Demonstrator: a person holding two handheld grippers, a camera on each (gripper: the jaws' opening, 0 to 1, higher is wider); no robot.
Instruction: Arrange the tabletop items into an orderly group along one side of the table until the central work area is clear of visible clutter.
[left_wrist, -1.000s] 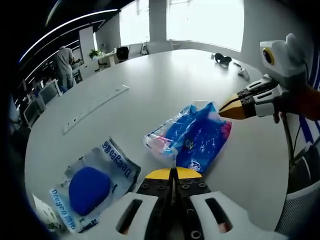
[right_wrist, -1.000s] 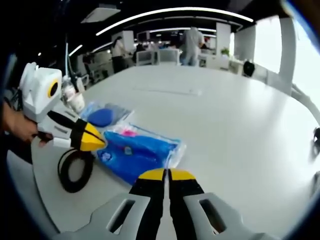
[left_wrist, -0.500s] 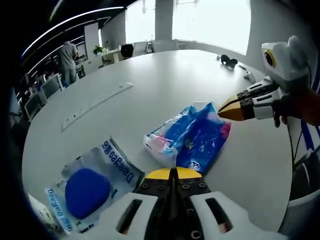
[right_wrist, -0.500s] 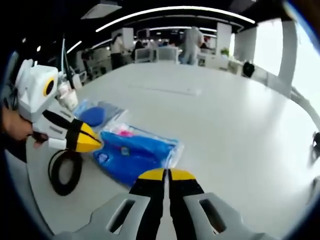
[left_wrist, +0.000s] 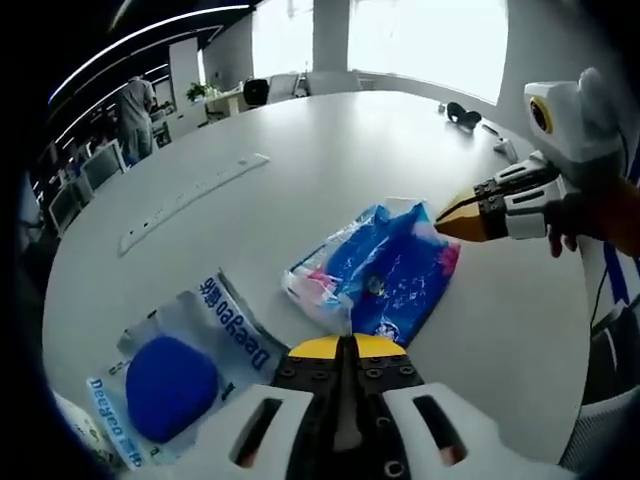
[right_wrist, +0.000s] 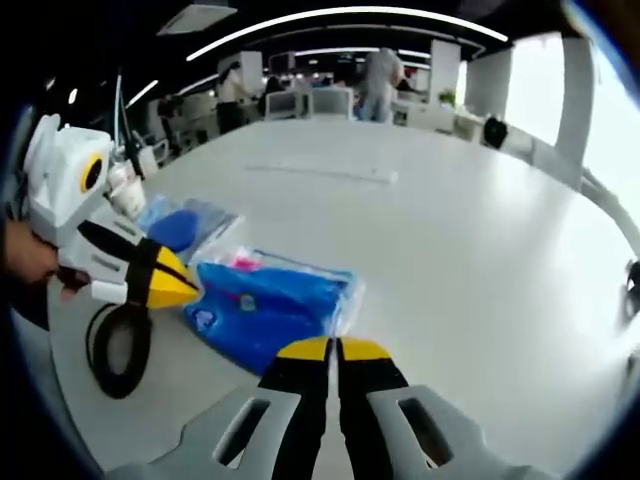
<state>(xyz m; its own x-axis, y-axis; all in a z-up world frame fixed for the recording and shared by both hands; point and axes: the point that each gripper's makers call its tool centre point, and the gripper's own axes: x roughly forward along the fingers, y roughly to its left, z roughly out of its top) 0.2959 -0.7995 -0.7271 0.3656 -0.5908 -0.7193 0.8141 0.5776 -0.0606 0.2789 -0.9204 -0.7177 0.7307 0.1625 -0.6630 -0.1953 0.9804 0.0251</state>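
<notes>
Left gripper (left_wrist: 346, 347): yellow-tipped jaws pressed together, nothing between them, tips just short of the crinkled blue plastic packet (left_wrist: 385, 268) on the round white table (left_wrist: 330, 150). Right gripper (right_wrist: 335, 349), likewise closed & empty, at the packet's opposite edge. Beside the packet, toward the left gripper: clear pouch w/ a blue pad (left_wrist: 175, 375), partly cut off. Black cable coil (right_wrist: 118, 348) near the packet, part-hidden behind the left gripper. Long white ruler-like strip (left_wrist: 190, 202) beyond; markings unreadable.
</notes>
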